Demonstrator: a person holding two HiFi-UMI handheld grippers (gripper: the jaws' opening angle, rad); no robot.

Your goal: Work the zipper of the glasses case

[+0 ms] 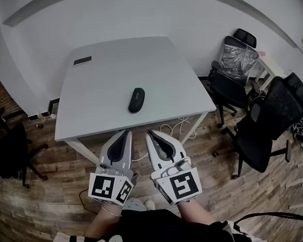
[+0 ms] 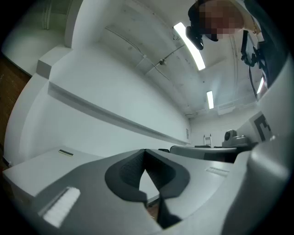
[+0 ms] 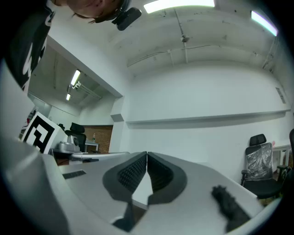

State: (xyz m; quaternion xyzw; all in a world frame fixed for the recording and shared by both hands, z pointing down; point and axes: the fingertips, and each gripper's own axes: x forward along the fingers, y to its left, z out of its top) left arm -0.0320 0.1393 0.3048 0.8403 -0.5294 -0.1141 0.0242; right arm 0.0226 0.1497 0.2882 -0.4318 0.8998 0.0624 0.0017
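Nearest, the person holds the left tongs [image 1: 126, 132] and right tongs [image 1: 149, 133] side by side just short of the counter's near edge, tips aimed forward, which looks like a ready stance before the reach. Both pairs are closed, pads meeting on nothing, so neither has hold of anything. Beyond them the counter [image 1: 101, 110] carries the case [image 1: 136, 99], a dark oval near the centre, well apart from both tips. It lies lengthwise near to far, which should let one pair pin it while the other seeks the zipper. A flat dark slab [image 1: 82, 61] sits at the far left corner; chairs [image 1: 264, 123] stand off right
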